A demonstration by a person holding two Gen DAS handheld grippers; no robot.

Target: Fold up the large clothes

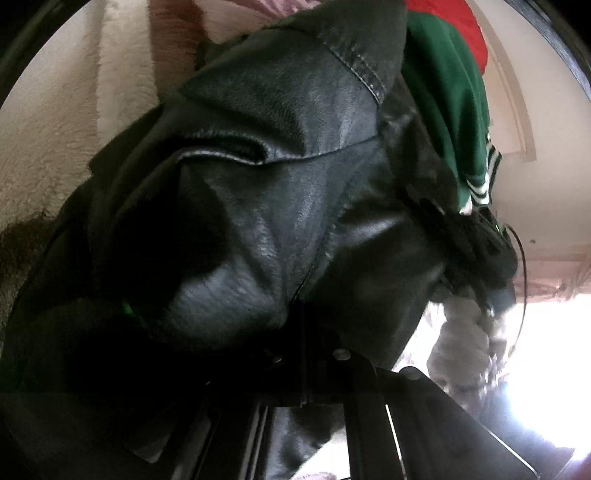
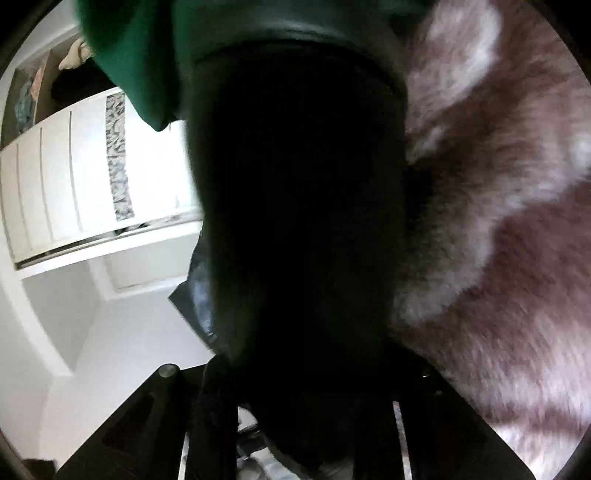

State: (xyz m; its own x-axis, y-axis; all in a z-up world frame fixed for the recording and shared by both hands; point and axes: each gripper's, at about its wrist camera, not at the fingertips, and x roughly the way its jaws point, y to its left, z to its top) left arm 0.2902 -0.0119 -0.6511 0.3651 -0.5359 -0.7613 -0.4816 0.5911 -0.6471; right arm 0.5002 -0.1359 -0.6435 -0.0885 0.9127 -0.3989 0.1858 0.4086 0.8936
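1. We are viewing the black leather jacket [image 1: 280, 192] filling most of the left wrist view, bunched in creased folds with a stitched seam running across its upper part.
2. We are seeing the left gripper [image 1: 306, 373] at the bottom of that view with its fingers closed on a fold of the jacket; the leather is passing down between them.
3. We are noting a green garment [image 1: 447, 110] with white striped trim just behind the jacket, and a red fabric [image 1: 443, 22] above it.
4. We are observing a cream fleecy blanket [image 1: 55, 122] to the left of the jacket and a bright window area at lower right.
5. In the right wrist view, the jacket [image 2: 303, 206] is appearing as a dark mass directly in front of the lens, too shadowed for detail.
6. The right gripper [image 2: 295, 417] is clamped on the jacket; the dark material is descending between its fingers.
7. We are seeing a pinkish fur throw [image 2: 498, 258] touching the jacket on the right, and a white wardrobe [image 2: 74, 184] well apart on the left.
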